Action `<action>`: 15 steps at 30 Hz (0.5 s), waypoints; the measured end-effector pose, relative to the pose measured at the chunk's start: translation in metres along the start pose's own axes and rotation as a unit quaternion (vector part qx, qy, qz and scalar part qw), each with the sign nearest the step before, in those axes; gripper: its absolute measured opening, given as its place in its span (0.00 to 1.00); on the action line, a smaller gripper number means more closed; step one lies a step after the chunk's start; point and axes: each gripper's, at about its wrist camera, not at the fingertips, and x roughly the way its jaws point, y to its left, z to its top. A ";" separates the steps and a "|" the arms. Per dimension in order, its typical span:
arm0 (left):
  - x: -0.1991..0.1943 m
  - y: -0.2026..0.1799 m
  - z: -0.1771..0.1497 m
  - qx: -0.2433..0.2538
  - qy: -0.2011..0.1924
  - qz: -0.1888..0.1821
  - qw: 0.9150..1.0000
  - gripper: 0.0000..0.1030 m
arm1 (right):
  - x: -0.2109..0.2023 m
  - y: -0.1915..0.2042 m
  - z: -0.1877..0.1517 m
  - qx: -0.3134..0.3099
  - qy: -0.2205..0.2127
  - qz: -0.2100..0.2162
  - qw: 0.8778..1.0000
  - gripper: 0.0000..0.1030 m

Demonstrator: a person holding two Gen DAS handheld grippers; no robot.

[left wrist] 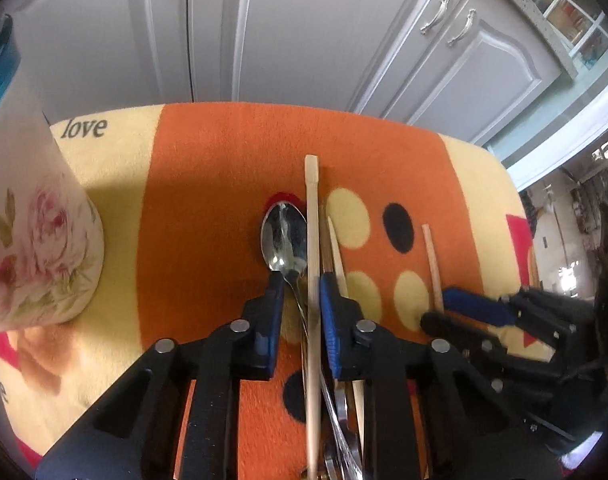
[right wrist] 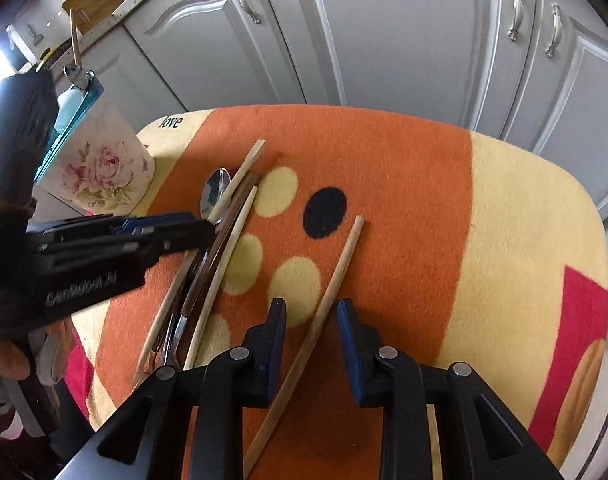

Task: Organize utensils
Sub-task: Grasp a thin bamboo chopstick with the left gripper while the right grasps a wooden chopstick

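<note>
A metal spoon (left wrist: 284, 240) and several chopsticks lie in a bundle on the orange patterned cloth (left wrist: 207, 184). My left gripper (left wrist: 301, 286) is open, its jaws straddling a pale chopstick (left wrist: 312, 240) and the spoon's handle. It also shows in the right wrist view (right wrist: 199, 226). One chopstick (right wrist: 332, 292) lies apart to the right. My right gripper (right wrist: 310, 308) is open with its jaws on either side of that chopstick. A white floral cup (left wrist: 35, 236) stands at the left, also seen in the right wrist view (right wrist: 103, 172).
Grey cabinet doors (left wrist: 304, 32) stand behind the table. A teal container (right wrist: 77, 108) sits behind the cup. The cloth's yellow right side (right wrist: 524, 240) holds no utensils.
</note>
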 end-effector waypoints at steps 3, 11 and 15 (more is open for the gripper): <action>0.003 0.001 0.002 -0.007 0.008 -0.003 1.000 0.06 | 0.003 0.000 0.000 -0.005 -0.005 0.002 1.000 0.22; -0.021 0.013 -0.017 -0.021 0.003 -0.031 0.999 0.04 | 0.002 0.003 0.012 -0.014 -0.007 0.022 1.000 0.09; -0.044 0.017 -0.026 -0.021 -0.010 -0.047 0.999 0.04 | -0.020 0.009 0.009 -0.019 -0.027 0.038 0.999 0.08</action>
